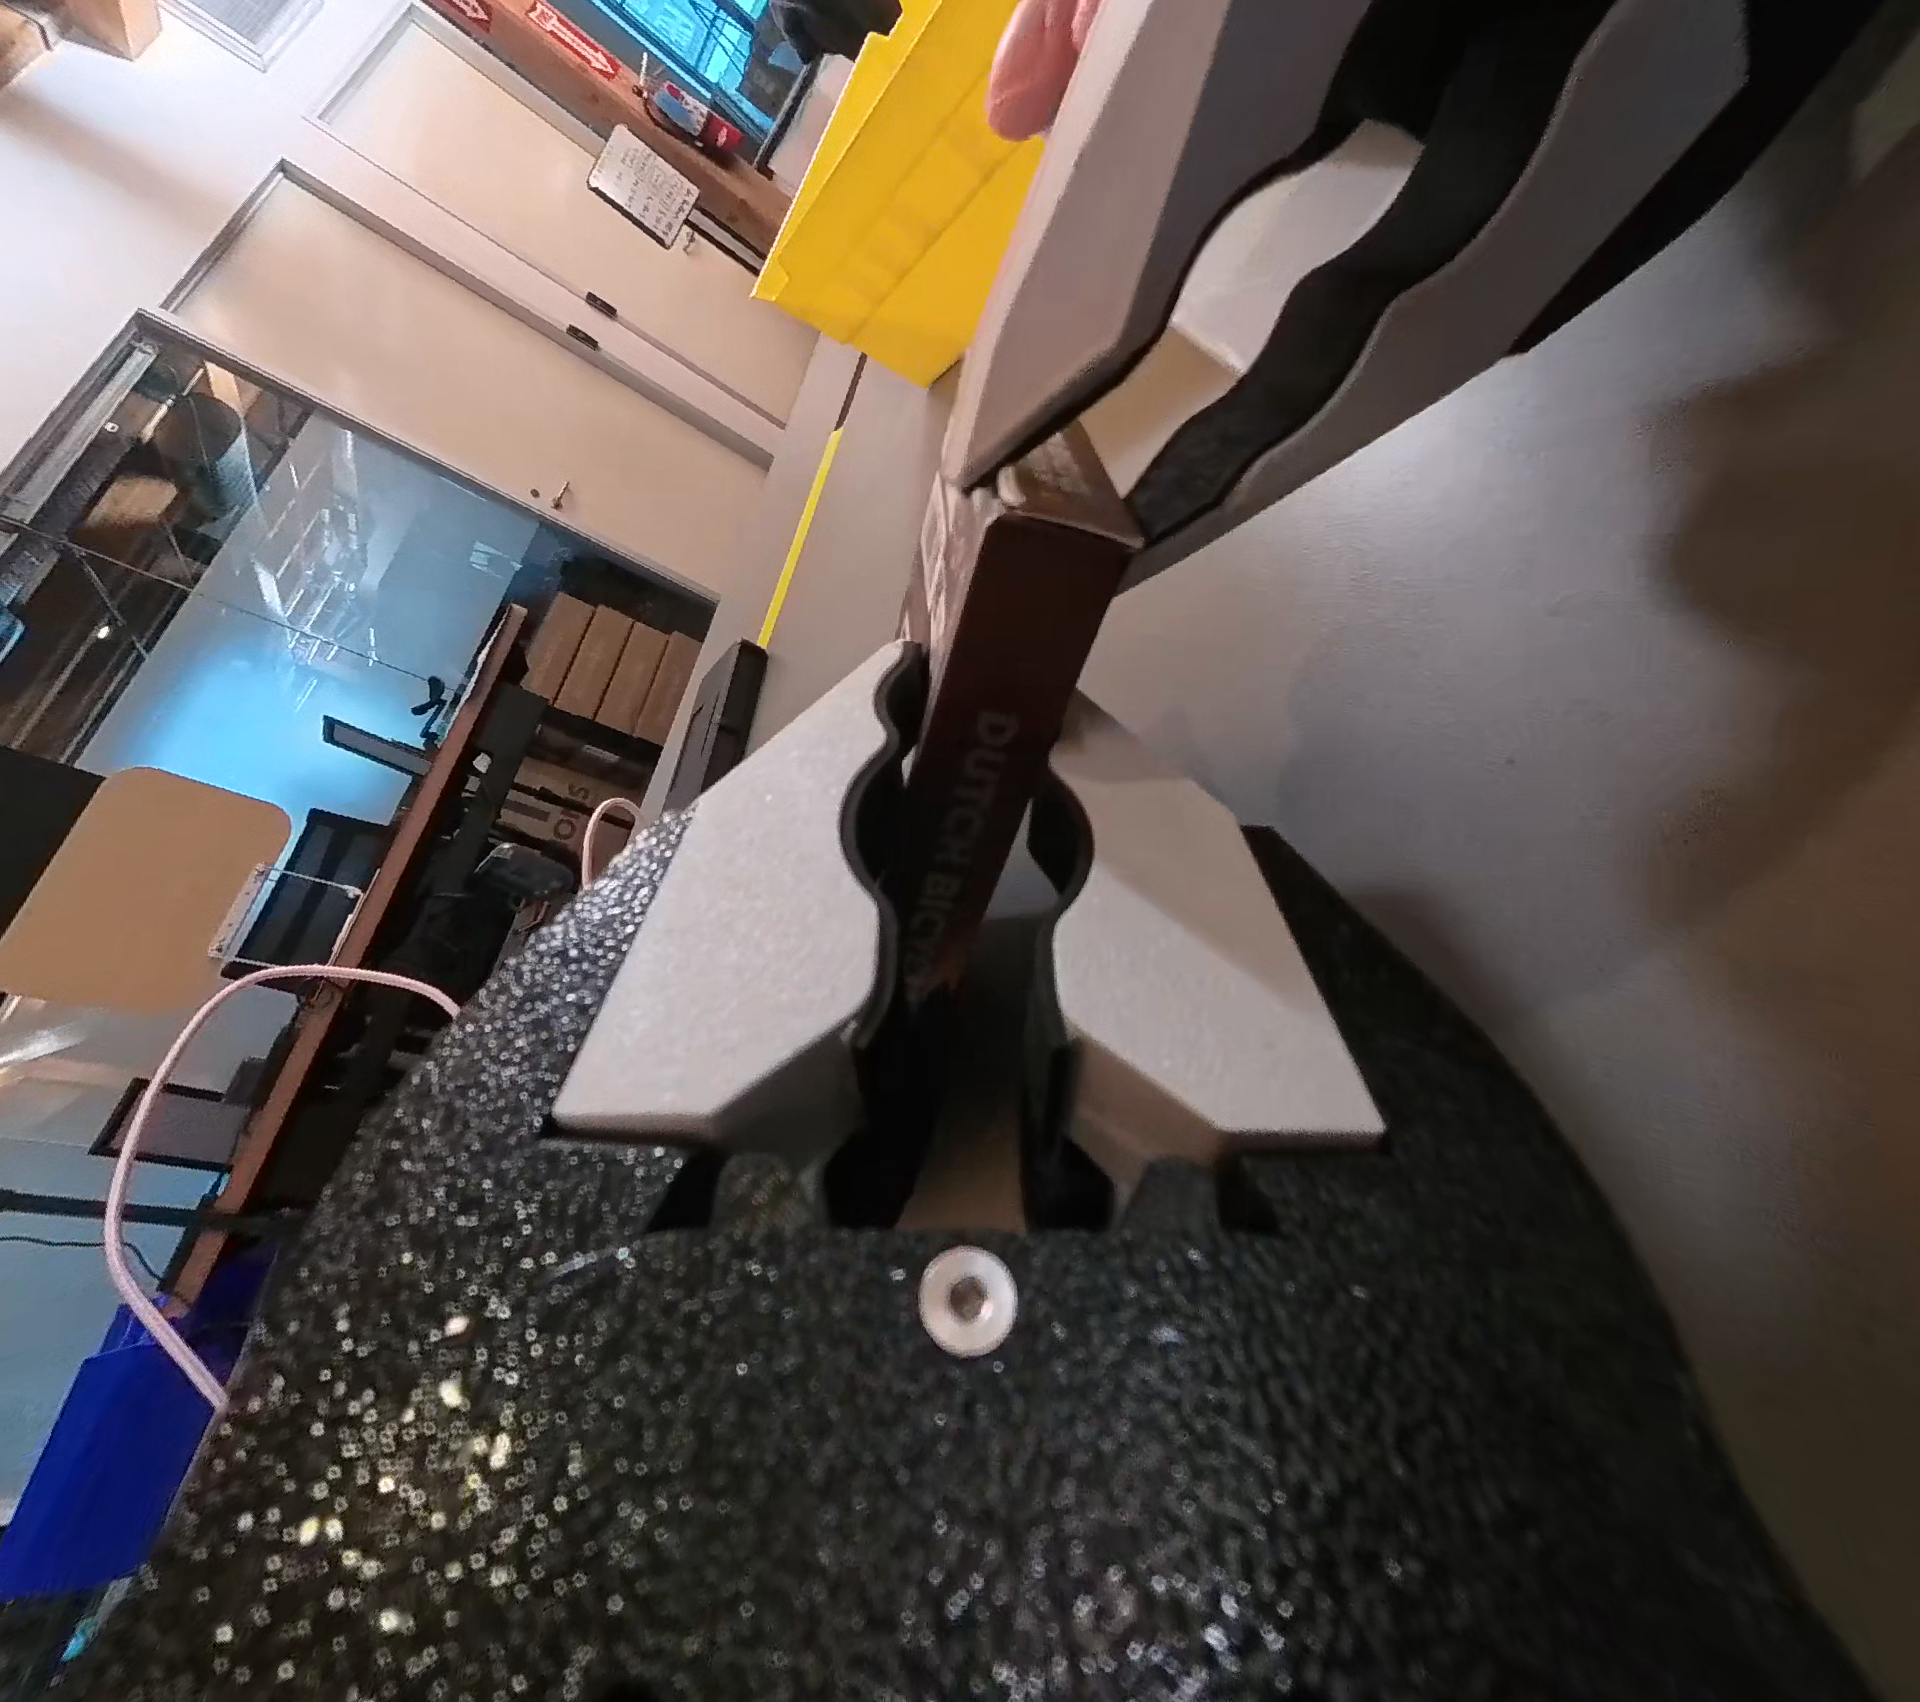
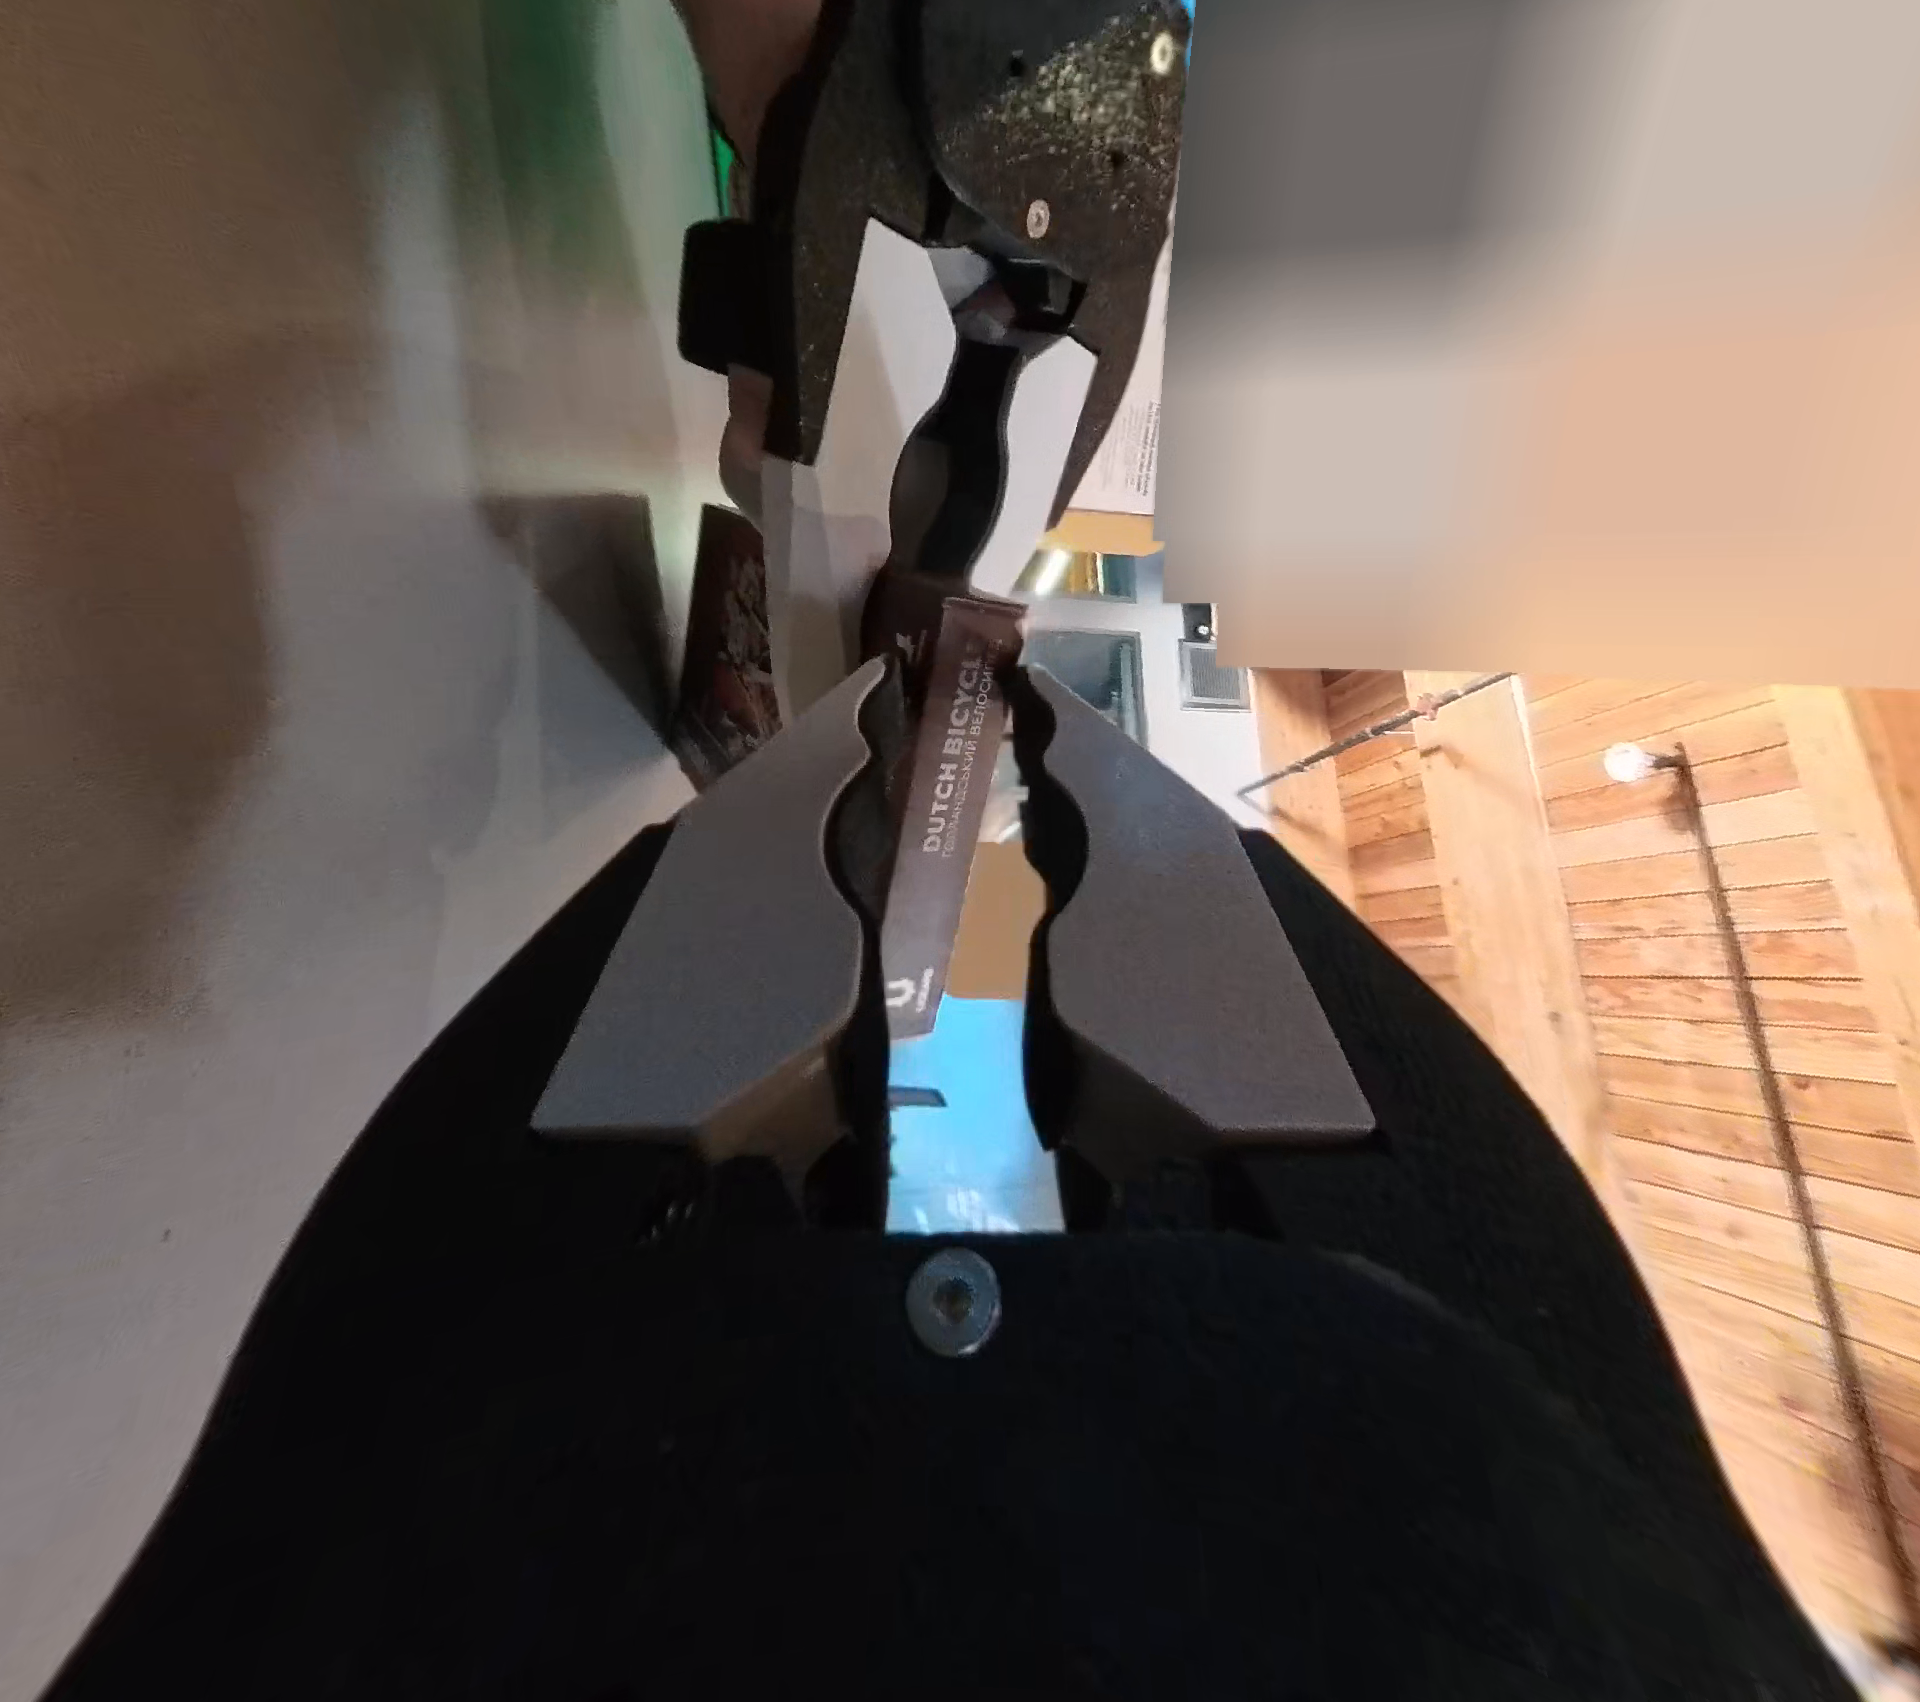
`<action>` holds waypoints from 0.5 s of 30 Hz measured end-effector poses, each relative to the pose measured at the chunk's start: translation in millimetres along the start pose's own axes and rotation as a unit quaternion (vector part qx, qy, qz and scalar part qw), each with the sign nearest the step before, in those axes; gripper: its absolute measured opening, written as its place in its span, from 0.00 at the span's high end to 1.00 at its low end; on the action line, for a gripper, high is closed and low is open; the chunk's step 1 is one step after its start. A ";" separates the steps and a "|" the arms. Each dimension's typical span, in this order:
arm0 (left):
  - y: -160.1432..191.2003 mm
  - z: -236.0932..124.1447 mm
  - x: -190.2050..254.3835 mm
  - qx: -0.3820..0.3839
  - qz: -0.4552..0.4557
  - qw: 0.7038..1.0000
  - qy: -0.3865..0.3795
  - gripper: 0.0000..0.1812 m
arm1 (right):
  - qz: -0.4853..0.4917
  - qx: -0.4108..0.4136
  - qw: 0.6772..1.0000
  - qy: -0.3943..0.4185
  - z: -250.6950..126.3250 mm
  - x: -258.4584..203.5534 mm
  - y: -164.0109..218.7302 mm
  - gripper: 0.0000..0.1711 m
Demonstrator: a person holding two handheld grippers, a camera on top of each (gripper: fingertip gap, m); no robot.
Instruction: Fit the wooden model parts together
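White tabletop is filling the view's three o'clock side, with a yellow bin sitting at twelve. Left gripper is clamping the near end of a slim dark brown box; at one o'clock the right gripper is pinching its far end, a person's finger resting alongside.

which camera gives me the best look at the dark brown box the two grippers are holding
The left wrist view: the brown box shows a long side and its end between both grippers. The right wrist view shows only one narrow printed side, with the far end blocked by the left gripper.
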State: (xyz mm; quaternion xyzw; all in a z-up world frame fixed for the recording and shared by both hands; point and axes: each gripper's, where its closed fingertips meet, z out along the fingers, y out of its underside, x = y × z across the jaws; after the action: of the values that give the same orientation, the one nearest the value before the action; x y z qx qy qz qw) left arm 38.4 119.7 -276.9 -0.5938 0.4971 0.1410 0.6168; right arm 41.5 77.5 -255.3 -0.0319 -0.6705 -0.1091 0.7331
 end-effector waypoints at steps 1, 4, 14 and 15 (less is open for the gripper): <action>0.0 0.0 0.0 0.001 0.003 1.000 -0.001 0.90 | 0.015 0.002 1.000 -0.007 0.6 -0.9 0.5 0.88; -7.1 -0.9 2.2 0.025 0.026 0.999 0.004 0.91 | 0.052 -0.026 0.998 -0.033 6.2 -7.0 10.4 0.77; -6.7 -25.2 -56.8 0.120 -0.175 0.972 -0.102 0.51 | 0.355 -0.010 0.935 -0.021 -4.3 22.4 37.7 0.89; -2.9 -28.9 -65.1 0.127 -0.216 0.962 -0.110 0.46 | 0.385 -0.008 0.923 -0.016 -6.1 26.7 42.6 0.89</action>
State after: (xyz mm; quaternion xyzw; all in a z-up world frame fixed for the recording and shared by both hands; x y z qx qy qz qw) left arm -2.6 120.9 -218.6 -0.5844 0.3001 0.0050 0.7539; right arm 58.1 114.7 -225.3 -0.2951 -0.6170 0.1772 0.7077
